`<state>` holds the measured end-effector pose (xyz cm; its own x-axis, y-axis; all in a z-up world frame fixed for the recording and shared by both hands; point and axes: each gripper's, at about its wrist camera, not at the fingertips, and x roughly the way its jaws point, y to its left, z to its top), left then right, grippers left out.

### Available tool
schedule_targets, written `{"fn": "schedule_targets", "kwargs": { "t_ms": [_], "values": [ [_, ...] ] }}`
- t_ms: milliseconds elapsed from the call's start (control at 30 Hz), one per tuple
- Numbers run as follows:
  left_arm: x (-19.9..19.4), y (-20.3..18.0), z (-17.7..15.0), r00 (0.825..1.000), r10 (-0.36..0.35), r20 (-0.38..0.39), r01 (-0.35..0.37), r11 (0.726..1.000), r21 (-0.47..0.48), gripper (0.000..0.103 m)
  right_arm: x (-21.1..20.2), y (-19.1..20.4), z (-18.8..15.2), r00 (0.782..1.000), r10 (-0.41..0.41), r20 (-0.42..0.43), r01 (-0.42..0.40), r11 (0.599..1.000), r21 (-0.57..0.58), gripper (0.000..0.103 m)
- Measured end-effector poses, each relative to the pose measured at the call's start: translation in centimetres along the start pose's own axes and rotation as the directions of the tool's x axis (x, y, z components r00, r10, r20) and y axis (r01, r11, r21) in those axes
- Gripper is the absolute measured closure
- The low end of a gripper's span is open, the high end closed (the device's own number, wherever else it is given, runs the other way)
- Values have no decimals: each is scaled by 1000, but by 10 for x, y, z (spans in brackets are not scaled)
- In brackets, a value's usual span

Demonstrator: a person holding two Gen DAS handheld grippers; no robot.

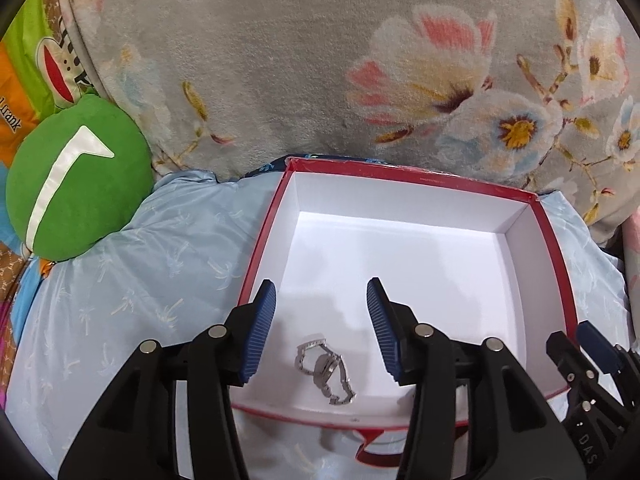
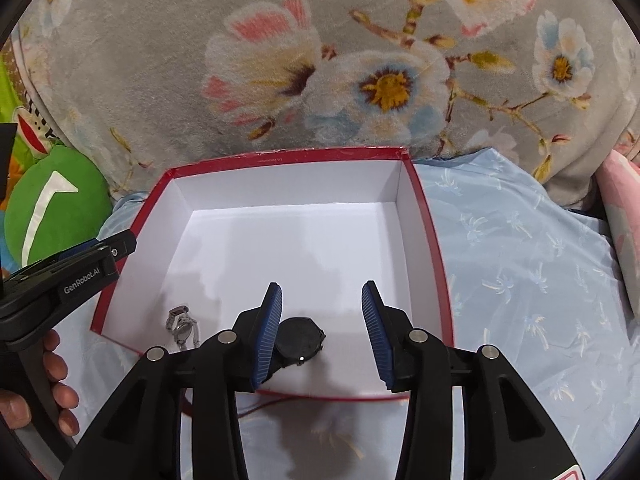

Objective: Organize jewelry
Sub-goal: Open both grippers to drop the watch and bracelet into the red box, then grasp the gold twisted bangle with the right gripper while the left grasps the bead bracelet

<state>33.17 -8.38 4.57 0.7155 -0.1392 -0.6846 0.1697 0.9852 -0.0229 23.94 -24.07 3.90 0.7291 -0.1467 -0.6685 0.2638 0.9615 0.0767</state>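
A red box with a white inside (image 1: 400, 248) (image 2: 280, 240) lies open on a light blue sheet. A silver metal-band watch (image 1: 326, 372) (image 2: 183, 326) lies on the box floor near the front wall. A black watch (image 2: 301, 342) lies on the floor to its right, touching my right gripper's left pad. My left gripper (image 1: 322, 328) is open and empty over the silver watch. My right gripper (image 2: 322, 334) is open above the black watch. The right gripper also shows at the left wrist view's right edge (image 1: 592, 352), and the left one at the right wrist view's left edge (image 2: 80, 268).
A grey floral blanket (image 1: 320, 60) (image 2: 320, 60) rises behind the box. A green round cushion (image 1: 76, 184) (image 2: 52, 204) sits at the left. The blue sheet (image 2: 520, 280) stretches to the right of the box. A pink fabric edge (image 2: 620, 200) is at the far right.
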Motion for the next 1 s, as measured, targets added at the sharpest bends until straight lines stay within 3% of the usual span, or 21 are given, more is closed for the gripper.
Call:
{"fn": "schedule_targets", "kwargs": {
  "t_ms": [233,400,667,867,1000],
  "values": [
    [-44,6,-29,1000,11,0,-11,1000,16,53,-62,-2,-26,998,-26,59,28,999,-28,50],
    [-76,14,-65,999,-14,-32,14,1000,2,42,-103,-14,-59,997,-43,68,45,999,-30,45],
    [-113,39,-130,996,-30,-86,27,999,-39,38,-138,-37,-124,999,-33,-2,33,999,-13,45],
    [-122,76,-184,988,23,-155,-34,997,-73,38,-146,-38,-171,997,-1,-79,0,1000,-18,47],
    [-120,94,-213,976,19,-216,-44,993,-113,38,-138,-33,-196,992,14,-129,-17,1000,-19,47]
  ]
}}
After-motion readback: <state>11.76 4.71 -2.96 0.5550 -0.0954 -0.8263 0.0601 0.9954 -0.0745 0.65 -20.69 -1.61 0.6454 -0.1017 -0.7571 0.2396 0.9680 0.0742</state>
